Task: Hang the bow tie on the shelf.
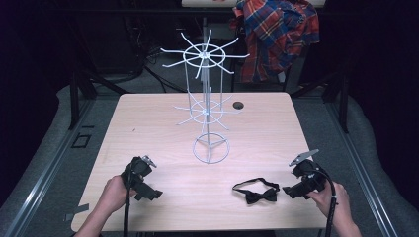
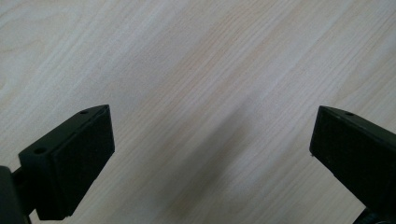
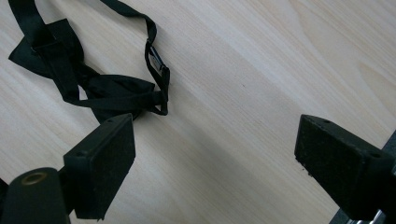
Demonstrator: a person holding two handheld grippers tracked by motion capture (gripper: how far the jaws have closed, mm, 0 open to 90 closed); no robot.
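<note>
Resting low over the near part of the table (image 1: pixel 148 123), both grippers are held by a person whose forearms enter from the bottom edge of the high view. The left gripper (image 1: pixel 148 194) is seen at the near left, gripped by the left hand (image 1: pixel 114 193) with the wrist bent inward, so that the tool is angled across toward the middle of the table and down at the wood. In the left gripper view its jaws are seen spread wide, with bare tabletop between them and nothing held.

The right gripper (image 1: pixel 292 191) is held at the near right by the right hand (image 1: pixel 330 200), the wrist turned so that the tool is pointed leftward along the table. A grey three-cornered plate is carried on its top, and a cable is trailed back over the hand. In the right gripper view (image 3: pixel 215 158) its jaws are likewise seen wide apart, with only wood between them; nothing is gripped.

The black bow tie (image 1: pixel 261 196) is laid flat on the table just to the left of the right gripper, its strap looped out toward the far left. In the right gripper view the bow tie (image 3: pixel 107 88) is seen beyond the left-hand jaw, near it but not between the pads.

A white wire rack (image 1: pixel 206 111) is stood upright at mid-table, well apart from both tools.
</note>
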